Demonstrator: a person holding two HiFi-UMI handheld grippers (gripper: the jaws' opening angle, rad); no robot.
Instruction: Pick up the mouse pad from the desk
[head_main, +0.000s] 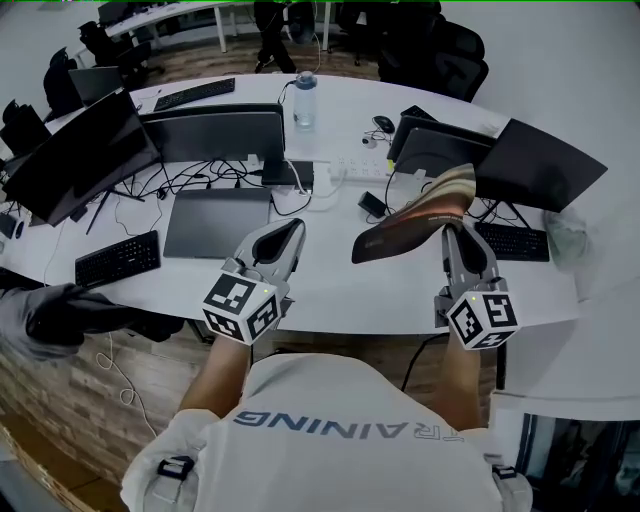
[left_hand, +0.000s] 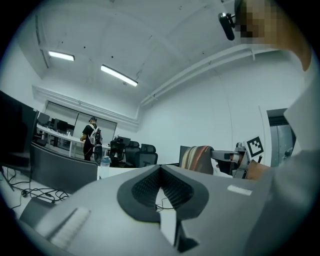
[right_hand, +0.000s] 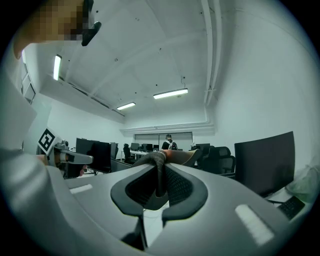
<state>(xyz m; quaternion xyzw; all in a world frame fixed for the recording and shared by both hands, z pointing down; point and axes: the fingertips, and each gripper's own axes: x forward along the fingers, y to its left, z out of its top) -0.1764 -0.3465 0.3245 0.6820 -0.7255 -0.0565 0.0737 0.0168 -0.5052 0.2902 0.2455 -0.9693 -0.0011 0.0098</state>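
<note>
Mouse pad (head_main: 410, 222) sits pinched in right hand-held gripper (head_main: 460, 236) (head view shows its sag).

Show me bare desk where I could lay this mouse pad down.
Bare: the front strip of the desk between the grey mat and the right keyboard, under the held mouse pad. Crowded: the back, with cables, power strip and monitors.

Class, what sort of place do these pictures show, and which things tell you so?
Probably an open-plan office: a long white desk with monitors and keyboards, and black office chairs behind.
</note>
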